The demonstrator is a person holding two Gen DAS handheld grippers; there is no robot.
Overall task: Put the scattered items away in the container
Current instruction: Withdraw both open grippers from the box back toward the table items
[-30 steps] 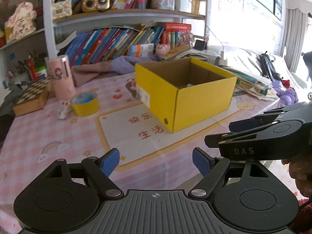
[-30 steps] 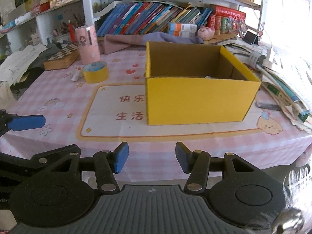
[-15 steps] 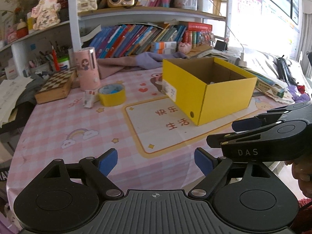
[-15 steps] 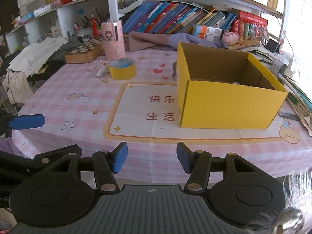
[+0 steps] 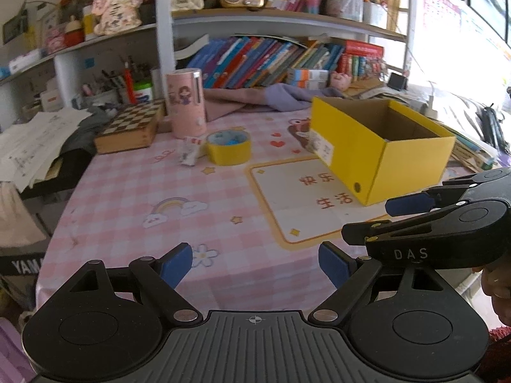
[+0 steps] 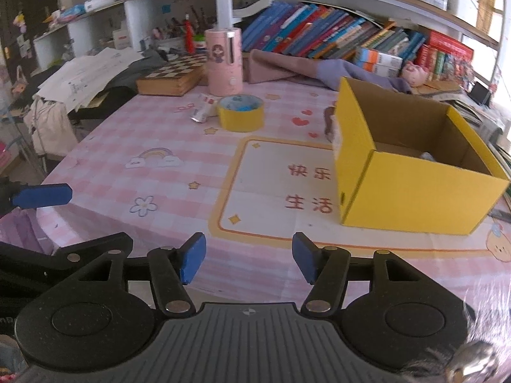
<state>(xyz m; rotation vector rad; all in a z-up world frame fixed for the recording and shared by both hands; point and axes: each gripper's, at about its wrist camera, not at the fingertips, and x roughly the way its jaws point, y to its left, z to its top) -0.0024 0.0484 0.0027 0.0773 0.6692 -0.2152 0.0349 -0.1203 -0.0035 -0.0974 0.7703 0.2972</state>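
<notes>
Tilting downward — right hand-held gripper [image 6: 248, 261], jaws opening, empty.

Folding chessboard box [image 5: 129, 126] at ten o'clock on pink checked tablecloth [image 5: 134, 198]. Purple cloth [image 5: 255, 100] at twelve (crumpled). Leaning books [image 5: 265, 60] on shelf behind. Loose papers [image 5: 35, 140] at nine.

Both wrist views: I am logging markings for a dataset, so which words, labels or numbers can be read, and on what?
"快乐" and "生活": red characters on the cream panel of the pink checked tablecloth.
"DAS": white letters on the right gripper, seen from the left wrist.
"YAM", cut off: dark object at the left edge.
Yellow box label, book spines, wall poster: too small or blurred.
</notes>
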